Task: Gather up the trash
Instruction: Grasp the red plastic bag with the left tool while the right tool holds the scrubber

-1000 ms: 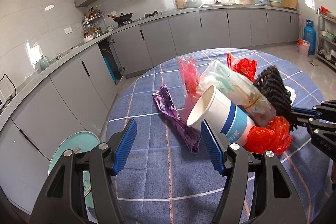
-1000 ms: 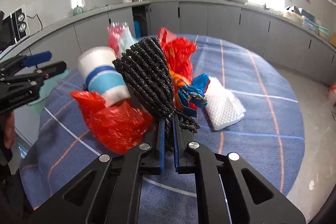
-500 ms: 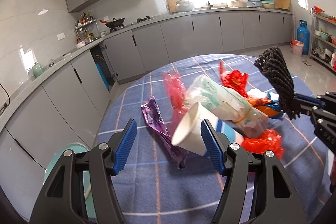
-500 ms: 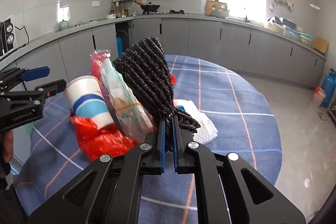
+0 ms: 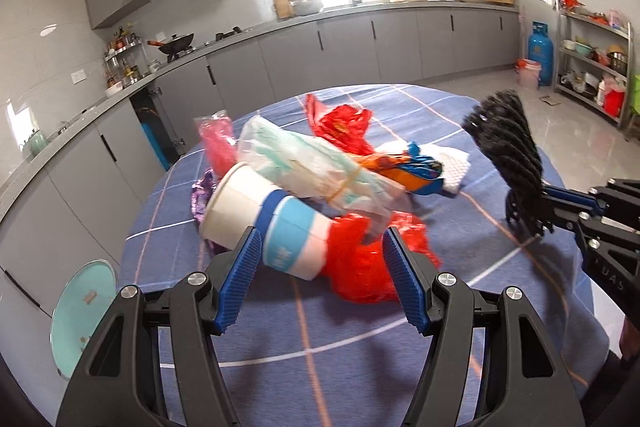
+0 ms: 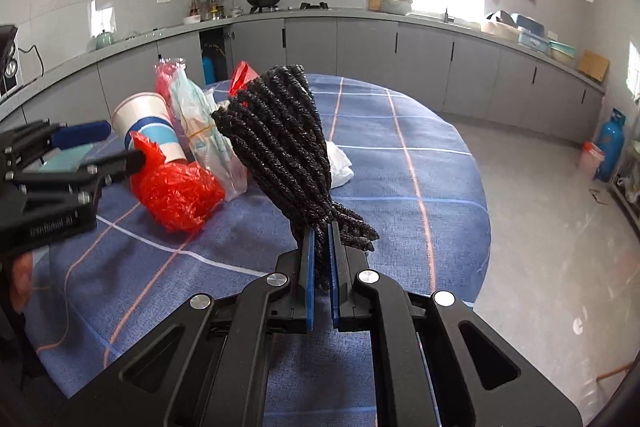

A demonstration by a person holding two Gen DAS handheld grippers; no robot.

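Black knitted net (image 6: 280,143) (ropy, bunched)

One paper cup (image 5: 264,223), one black mesh bundle (image 6: 280,143), two red plastic bags (image 5: 372,267), one pink bag (image 5: 216,143), one purple wrapper (image 5: 200,193), one clear packet (image 5: 308,163), one white cloth (image 5: 452,167).

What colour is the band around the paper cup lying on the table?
Blue: a dark stripe above a lighter band on the white paper cup, clearest in the left wrist view.

Black knotted mesh bundle (image 6: 284,143), crinkled red plastic bag (image 5: 368,259), white paper cup (image 5: 264,223) with blue bands, blue surface (image 6: 420,179) with white-and-orange check lines, blue-padded tool (image 5: 322,275)
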